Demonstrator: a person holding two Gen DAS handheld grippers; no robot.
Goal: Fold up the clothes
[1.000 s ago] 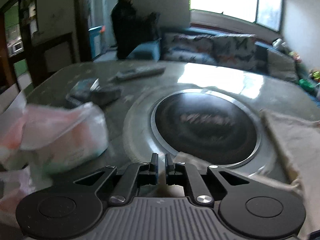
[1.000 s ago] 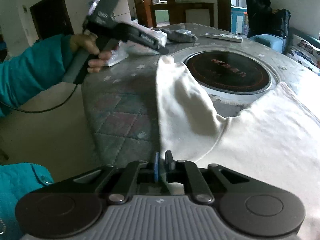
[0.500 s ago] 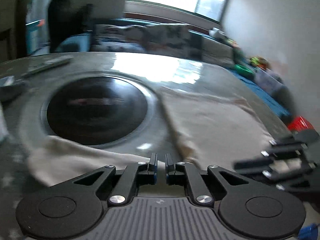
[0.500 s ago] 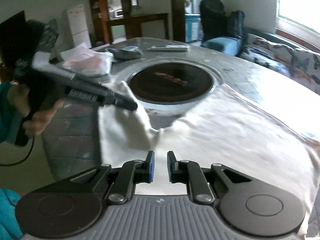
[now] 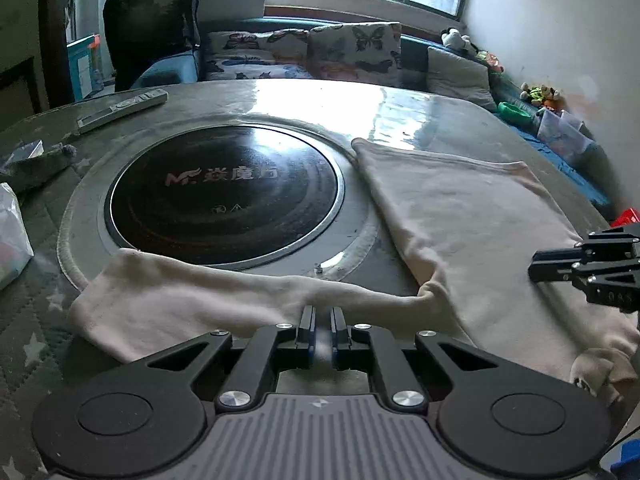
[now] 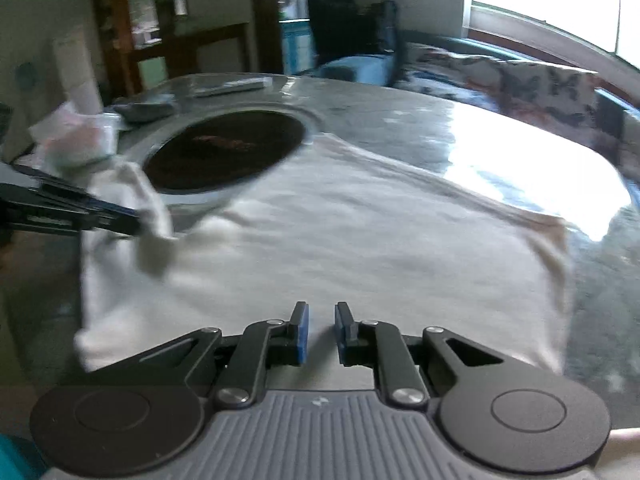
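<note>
The right gripper has let go, jaws now parted over the shirt. The left gripper pinches the sleeve at six o'clock of the hob, ready to fold.

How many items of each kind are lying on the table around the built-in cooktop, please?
Cream garment: 1
Remote control: 1
Plastic bag: 1
Dark bundle whose kind I cannot tell: 1
Total: 4, not counting the cooktop or the table itself.
</note>
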